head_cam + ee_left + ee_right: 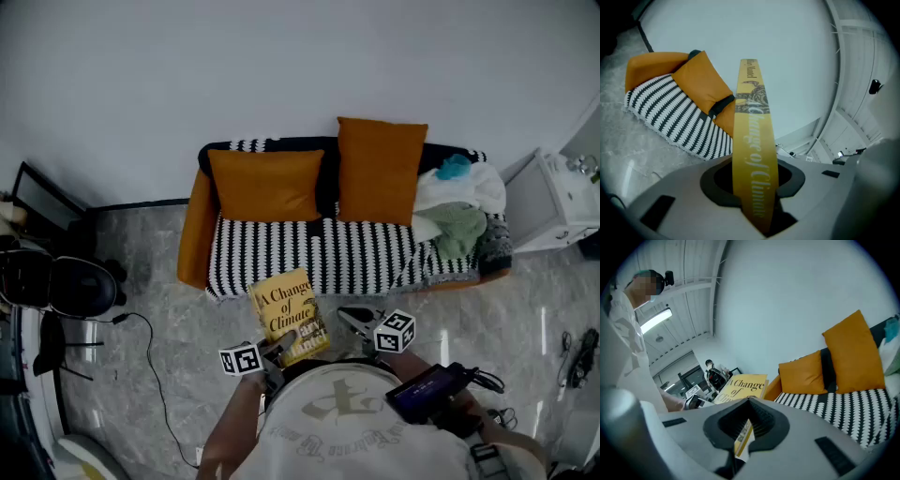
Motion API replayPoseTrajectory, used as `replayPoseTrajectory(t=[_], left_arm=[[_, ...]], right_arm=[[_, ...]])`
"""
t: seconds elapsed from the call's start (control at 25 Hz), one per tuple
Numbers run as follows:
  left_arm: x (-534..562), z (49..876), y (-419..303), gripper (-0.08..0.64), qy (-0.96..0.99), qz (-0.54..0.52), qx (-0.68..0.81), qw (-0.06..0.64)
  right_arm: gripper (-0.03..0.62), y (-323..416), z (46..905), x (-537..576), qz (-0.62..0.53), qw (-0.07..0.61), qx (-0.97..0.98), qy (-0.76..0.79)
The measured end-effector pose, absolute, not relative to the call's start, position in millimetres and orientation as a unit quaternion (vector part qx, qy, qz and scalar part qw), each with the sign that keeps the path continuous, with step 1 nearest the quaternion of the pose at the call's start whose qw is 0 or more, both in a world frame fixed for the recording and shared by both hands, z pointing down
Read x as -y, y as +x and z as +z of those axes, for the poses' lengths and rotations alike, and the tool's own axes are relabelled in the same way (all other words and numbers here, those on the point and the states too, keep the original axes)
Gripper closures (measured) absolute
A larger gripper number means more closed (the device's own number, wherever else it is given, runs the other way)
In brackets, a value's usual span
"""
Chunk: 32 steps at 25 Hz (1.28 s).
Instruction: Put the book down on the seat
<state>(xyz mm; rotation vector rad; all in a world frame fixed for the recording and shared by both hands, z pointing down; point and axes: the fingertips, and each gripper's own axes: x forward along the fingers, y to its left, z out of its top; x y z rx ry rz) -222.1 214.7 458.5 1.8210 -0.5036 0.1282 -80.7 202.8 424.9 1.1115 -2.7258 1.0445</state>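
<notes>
A yellow book (286, 314) titled "A Change of Climate" hangs over the floor just in front of the sofa. My left gripper (274, 352) is shut on its lower edge. In the left gripper view the book's spine (752, 154) stands upright between the jaws of the left gripper (752, 190). The sofa seat (300, 248), under a black-and-white striped throw, lies beyond the book. My right gripper (345, 314) hovers just right of the book and apart from it, jaws nearly together on nothing. In its own view the book (740, 387) shows past the right gripper (749, 401).
Two orange cushions (267, 185) (378, 169) lean on the sofa back. A pile of clothes (459, 220) covers the seat's right end. A white cabinet (553, 202) stands at the right, a black chair (56, 281) at the left. A cable (150, 366) trails on the marble floor.
</notes>
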Motion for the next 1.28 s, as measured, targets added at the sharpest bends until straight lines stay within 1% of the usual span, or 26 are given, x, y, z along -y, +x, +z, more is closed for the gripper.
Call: replayPoseTrajectory(t=[0.2,0.48,0.6,0.8,0.92,1.28], left_arm=[[-234,449,-162,0.413,0.789,0.042,0.21,0.576],[-268,449,-126,0.413,0.783,0.055,0.209,0.583],[-270,446,-117,0.413,0.778,0.062,0.218,0.586],[-261,441,-110,0.412,0.773,0.056,0.235,0.586],[-246,436,-107,0.412,0.775,0.058,0.243,0.581],[-255,442,-67,0.411,0.773,0.074,0.233,0.585]], right_arm=[[0.578,-16,418,-227,0.319,0.004,0.867,0.383],[0.578,30,414,-264,0.316,-0.028,0.857,0.407],[0.578,45,410,-266,0.323,-0.046,0.851,0.412],[0.578,55,408,-259,0.306,-0.036,0.86,0.407],[0.578,64,399,-245,0.295,-0.043,0.861,0.413],[0.578,102,406,-268,0.305,-0.049,0.848,0.431]])
